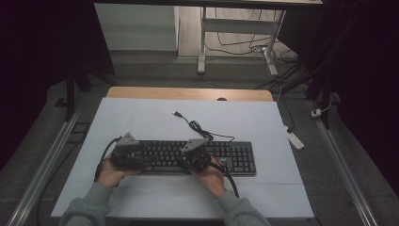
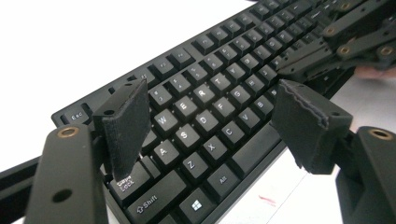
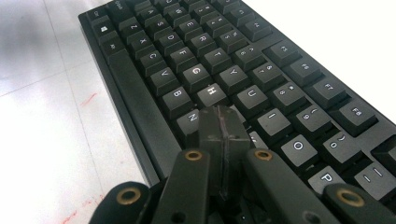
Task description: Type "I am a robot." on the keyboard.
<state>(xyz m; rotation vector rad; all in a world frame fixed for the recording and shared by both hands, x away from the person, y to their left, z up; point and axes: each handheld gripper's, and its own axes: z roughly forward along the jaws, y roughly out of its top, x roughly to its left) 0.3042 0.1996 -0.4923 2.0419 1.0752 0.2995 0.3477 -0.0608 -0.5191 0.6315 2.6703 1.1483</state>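
one white table (image 1: 141, 117) carries the work. its top lies flat and bare toward 12 o'clock, giving the keyboard a level base.

one black keyboard (image 1: 235, 157) lies across the table just below centre, long edge toward the person, so both hands reach the keys from 6 o'clock. its cable (image 1: 197, 127) runs off toward 11 o'clock and ends in a loose plug, connected to nothing.

two grippers work over the keys. the left gripper (image 2: 212, 116), at 9 o'clock of the keyboard, holds its jaws wide apart, straddling the w-to-c key block with nothing between them; one pad (image 2: 123, 128) stands at the caps lock key. judged purpose: standby or steadying the left end. the right gripper (image 3: 223, 128), near the middle of the keyboard, has its jaws pressed together into a single narrow tip over the j key area, below h and beside n. judged purpose: a closed tip strikes one key without catching its neighbours.

limits of observation:
- the key under the right tip is covered; contact cannot be confirmed.
- whether the left pad touches caps lock cannot be told.
- the high view is dim; key legends are unreadable there.
- forearms are cut off at 6 o'clock.
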